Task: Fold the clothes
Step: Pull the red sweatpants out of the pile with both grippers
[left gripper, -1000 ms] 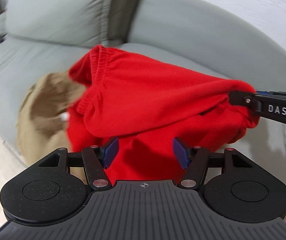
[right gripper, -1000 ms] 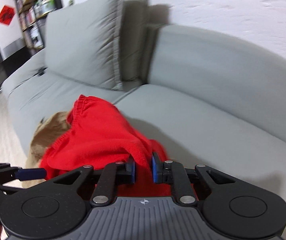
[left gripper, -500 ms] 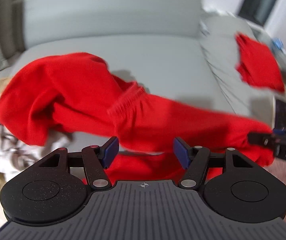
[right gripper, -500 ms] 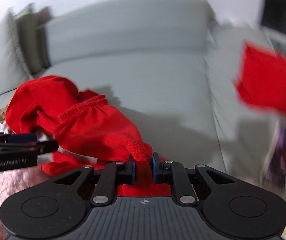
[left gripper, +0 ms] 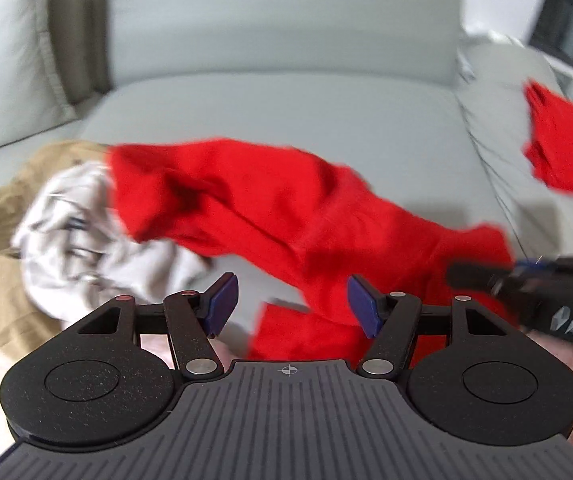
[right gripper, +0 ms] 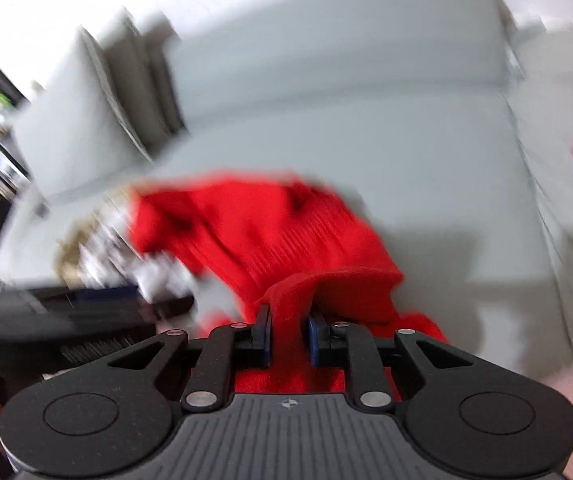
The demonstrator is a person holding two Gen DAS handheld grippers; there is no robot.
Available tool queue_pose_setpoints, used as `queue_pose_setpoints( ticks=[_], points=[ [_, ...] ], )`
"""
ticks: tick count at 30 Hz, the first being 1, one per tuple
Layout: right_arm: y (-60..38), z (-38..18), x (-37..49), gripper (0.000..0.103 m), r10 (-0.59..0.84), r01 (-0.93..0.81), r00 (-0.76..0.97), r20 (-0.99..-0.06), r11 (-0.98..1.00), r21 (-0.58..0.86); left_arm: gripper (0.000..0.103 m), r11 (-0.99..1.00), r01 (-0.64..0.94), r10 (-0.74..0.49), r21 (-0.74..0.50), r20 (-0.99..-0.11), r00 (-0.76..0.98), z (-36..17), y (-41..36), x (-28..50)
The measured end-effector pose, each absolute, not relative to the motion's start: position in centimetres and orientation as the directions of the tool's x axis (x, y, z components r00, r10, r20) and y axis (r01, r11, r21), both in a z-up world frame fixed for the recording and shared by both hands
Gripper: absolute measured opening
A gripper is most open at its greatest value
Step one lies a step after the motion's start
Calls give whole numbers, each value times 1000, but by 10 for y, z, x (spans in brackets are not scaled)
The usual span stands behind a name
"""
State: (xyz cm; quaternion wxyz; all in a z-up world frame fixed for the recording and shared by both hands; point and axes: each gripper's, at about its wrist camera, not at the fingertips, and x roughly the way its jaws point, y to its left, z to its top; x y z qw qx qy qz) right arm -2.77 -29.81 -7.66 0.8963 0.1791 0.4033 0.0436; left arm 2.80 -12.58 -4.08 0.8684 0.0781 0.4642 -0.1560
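From the left wrist, the left tool (left gripper: 288,306) hangs with its blue pads wide apart and nothing between them, while the red garment (left gripper: 286,216) stretches across the sofa (left gripper: 286,120) just ahead, its long axis running from the heap of clothes (left gripper: 70,224) at the left down to the right tool (left gripper: 482,276), which holds its far end. From the right wrist, the right tool (right gripper: 289,336) has a bunched fold of the red garment (right gripper: 270,232) between its pads, its jaws now easing apart (the frame is blurred). The free left tool sits nearer the garment's slack middle and loose lower edge, so I judge the next grasp falls to it.
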Motion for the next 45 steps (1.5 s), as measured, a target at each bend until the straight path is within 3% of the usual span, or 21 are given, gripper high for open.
queue_pose_setpoints(
  ticks=[3,6,7,9,12,14,16,22,28,29,31,33,39,40,41,42,44,45],
  points=[
    [-283,-75,-14,19,147,44,684,-715,970,241,68,949,315,-184,-9,-828,530,-38,-115,35],
    [-276,-131,-4,19,-19,56,537,-843,998,13,68,950,311,-187,-27,-846,499,-48,-114,37],
    [-280,-139,-4,19,-27,61,511,-859,998,4,68,947,321,-193,-33,-855,482,-53,-115,36],
    [-290,-151,-7,22,-29,71,465,-885,997,5,68,939,342,-199,-35,-866,458,-61,-119,35],
    [-305,-170,-11,43,-30,87,393,-919,996,5,68,926,376,-195,-23,-883,427,-79,-132,32],
    [-309,-163,-14,46,2,75,388,-922,997,34,68,920,392,-198,-20,-887,418,-86,-139,33],
    [-314,-149,-17,60,35,84,409,-912,994,76,68,910,414,-210,-20,-883,419,-91,-147,34],
    [-330,-112,-21,65,147,102,488,-860,969,223,68,916,399,-212,-33,-886,412,-103,-154,47],
    [-334,-91,-9,61,225,69,562,-796,946,316,68,928,369,-205,-52,-899,387,-118,-153,67],
    [-335,-91,-6,57,233,64,568,-789,943,325,68,928,368,-205,-54,-900,384,-120,-154,70],
    [-334,-97,8,37,264,53,573,-776,933,357,68,929,366,-208,-60,-902,378,-125,-156,76],
    [-332,-107,20,30,297,45,558,-775,922,385,68,926,371,-217,-69,-903,372,-131,-159,83],
    [-320,-126,42,31,318,28,508,-801,923,384,64,914,396,-219,-89,-930,296,-156,-167,89],
    [-319,-128,44,31,319,28,500,-805,923,384,62,914,394,-219,-97,-935,280,-160,-168,89],
    [-318,-130,44,31,319,29,495,-808,924,382,53,911,396,-231,-114,-937,261,-163,-169,88],
    [-319,-132,45,31,315,33,490,-813,925,379,33,905,401,-252,-140,-937,242,-164,-170,88],
    [-322,-132,45,32,308,44,488,-817,926,375,4,892,412,-295,-188,-931,214,-164,-172,86],
    [-325,-131,45,32,304,49,492,-816,926,375,4,884,419,-318,-207,-923,216,-161,-173,85]
  ],
)
